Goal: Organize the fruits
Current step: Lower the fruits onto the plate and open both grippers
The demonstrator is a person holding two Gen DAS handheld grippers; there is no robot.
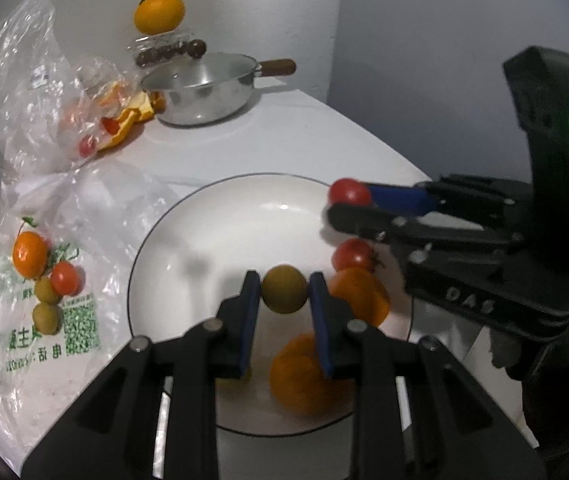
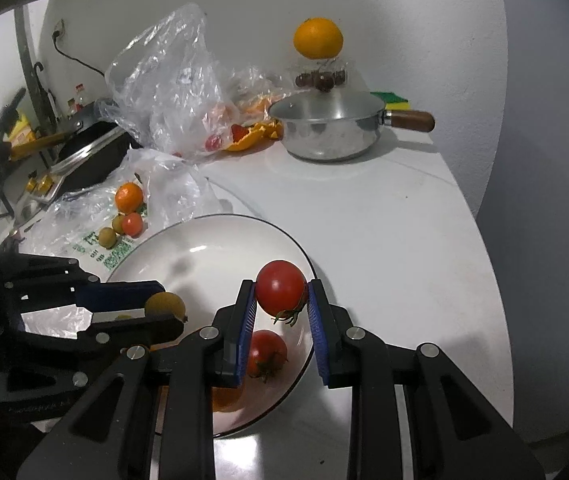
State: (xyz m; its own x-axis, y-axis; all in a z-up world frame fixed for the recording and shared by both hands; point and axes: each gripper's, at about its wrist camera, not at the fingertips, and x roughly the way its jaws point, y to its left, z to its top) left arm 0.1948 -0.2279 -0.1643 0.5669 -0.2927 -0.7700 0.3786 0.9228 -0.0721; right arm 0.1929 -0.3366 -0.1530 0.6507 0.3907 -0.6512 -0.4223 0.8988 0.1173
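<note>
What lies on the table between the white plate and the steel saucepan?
Nothing: in the right wrist view, the table is bare between the white plate and the lidded steel saucepan.

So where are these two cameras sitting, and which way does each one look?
Left wrist: sits on the left tongs, looking forward and down at the plate; its own blue fingers grip a yellow-green fruit, right tongs alongside.
Right wrist: sits on the right tongs, looking down at the plate's rim; its fingers grip a tomato, left tongs alongside.
Shared: plate, pot, bags.
</note>
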